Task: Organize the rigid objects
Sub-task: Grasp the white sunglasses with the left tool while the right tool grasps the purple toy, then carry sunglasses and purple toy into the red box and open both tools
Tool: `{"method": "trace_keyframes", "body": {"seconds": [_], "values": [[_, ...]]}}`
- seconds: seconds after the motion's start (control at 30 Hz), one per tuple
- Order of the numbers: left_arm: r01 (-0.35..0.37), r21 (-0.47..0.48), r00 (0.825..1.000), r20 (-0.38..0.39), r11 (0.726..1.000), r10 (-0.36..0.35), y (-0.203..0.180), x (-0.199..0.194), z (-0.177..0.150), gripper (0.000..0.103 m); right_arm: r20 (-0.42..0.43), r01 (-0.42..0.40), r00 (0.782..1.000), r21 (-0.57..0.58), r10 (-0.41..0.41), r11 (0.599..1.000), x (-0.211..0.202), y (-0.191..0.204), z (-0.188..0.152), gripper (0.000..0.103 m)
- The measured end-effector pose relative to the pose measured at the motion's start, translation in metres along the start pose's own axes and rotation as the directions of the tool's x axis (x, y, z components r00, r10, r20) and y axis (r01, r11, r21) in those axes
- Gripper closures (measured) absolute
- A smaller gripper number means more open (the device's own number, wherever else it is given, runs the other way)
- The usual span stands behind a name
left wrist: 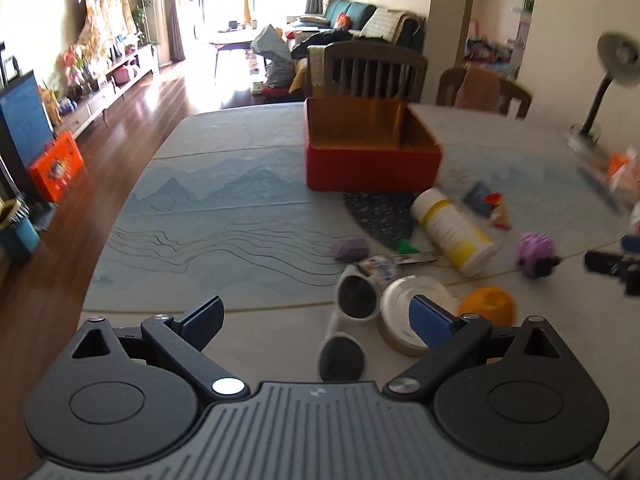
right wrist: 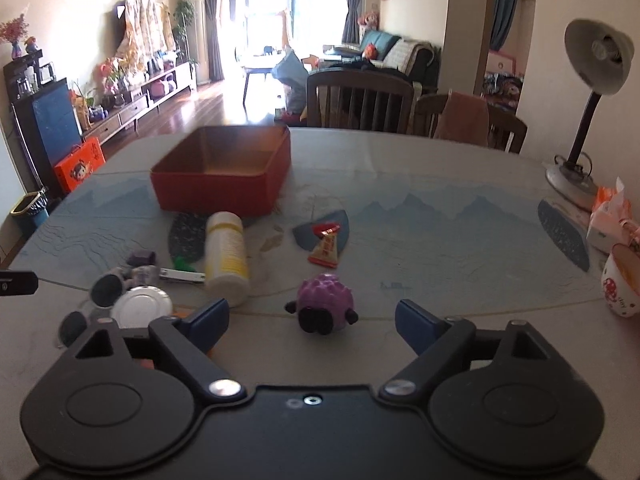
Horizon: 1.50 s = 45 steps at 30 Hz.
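Observation:
An open red box [left wrist: 372, 146] [right wrist: 224, 170] stands on the table, nothing visible inside. In front of it lie a white-and-yellow bottle [left wrist: 454, 230] [right wrist: 225, 252], white sunglasses [left wrist: 352, 320] [right wrist: 102, 290], a round metal lid [left wrist: 412, 312] [right wrist: 140, 304], an orange piece [left wrist: 488, 304], a purple sheep toy [left wrist: 536, 254] [right wrist: 326, 304], nail clippers [right wrist: 182, 276] and a red snack packet [right wrist: 325, 246]. My left gripper [left wrist: 316, 318] is open over the sunglasses. My right gripper [right wrist: 312, 320] is open, the sheep toy between its fingers, apart from them.
A desk lamp [right wrist: 588, 92] and an orange tissue pack [right wrist: 612, 216] stand at the right, with a patterned cup [right wrist: 622, 286] near the right edge. Two wooden chairs [right wrist: 360, 100] stand behind the table. A dark round mat [left wrist: 380, 216] lies under the box's front.

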<state>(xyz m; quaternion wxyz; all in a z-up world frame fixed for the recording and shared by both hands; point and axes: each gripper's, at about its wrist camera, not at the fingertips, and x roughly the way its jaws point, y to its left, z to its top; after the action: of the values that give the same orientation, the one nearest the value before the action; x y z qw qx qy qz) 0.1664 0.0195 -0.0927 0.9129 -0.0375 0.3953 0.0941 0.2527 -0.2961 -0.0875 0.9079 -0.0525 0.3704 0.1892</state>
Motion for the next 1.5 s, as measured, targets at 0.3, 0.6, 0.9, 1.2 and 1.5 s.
{"method": "trace_keyframes", "body": {"seconds": [0.3,0.6,0.9,1.2,1.5], "values": [[-0.016,0.07,0.996,-0.084,0.997,0.021,-0.012,0.05,-0.011,0.004,-0.077,-0.033,0.997,-0.038,0.03,0.999,0.041,-0.012,0.004,0.021],[0.003,0.063,0.99,-0.14,0.998,0.006,-0.009,0.072,-0.023,0.014,-0.122,-0.042,0.992,-0.069,0.033,0.997,0.069,-0.012,0.008,0.028],[0.019,0.104,0.99,-0.143,0.994,-0.004,-0.012,0.076,-0.035,0.034,-0.159,-0.036,0.987,-0.095,0.02,0.995,0.087,-0.006,0.01,0.033],[0.018,0.138,0.991,-0.131,0.99,0.0,-0.015,0.07,-0.036,0.061,-0.167,-0.007,0.986,-0.105,-0.01,0.994,0.091,-0.002,0.01,0.041],[-0.005,0.077,0.992,-0.126,0.997,0.015,-0.005,0.066,-0.031,0.062,-0.137,-0.023,0.991,-0.091,0.01,0.996,0.08,-0.002,0.012,0.042]]}}
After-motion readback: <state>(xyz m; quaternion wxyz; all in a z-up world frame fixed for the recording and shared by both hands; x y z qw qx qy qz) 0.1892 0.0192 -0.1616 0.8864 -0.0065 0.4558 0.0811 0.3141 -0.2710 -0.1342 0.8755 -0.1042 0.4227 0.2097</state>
